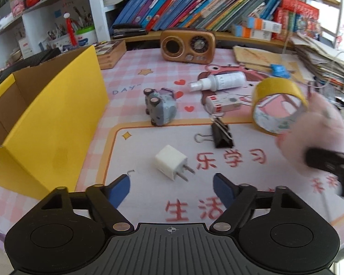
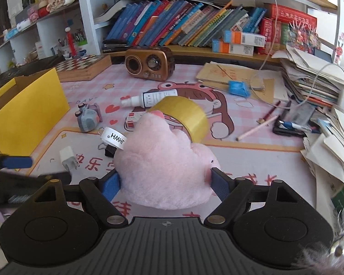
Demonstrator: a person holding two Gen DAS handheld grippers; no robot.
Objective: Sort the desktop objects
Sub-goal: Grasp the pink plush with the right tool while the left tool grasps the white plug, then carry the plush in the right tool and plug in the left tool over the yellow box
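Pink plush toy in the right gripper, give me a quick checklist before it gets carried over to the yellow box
1. Plush toy sits between the right gripper pads: ok.
2. Pads pressing firmly enough to lift: cannot tell.
3. Yellow box top open: ok.
4. Tape roll leaning against the toy, may shift on lifting: not ok.
5. Left gripper, empty above the white charger, sits between toy and box: not ok.
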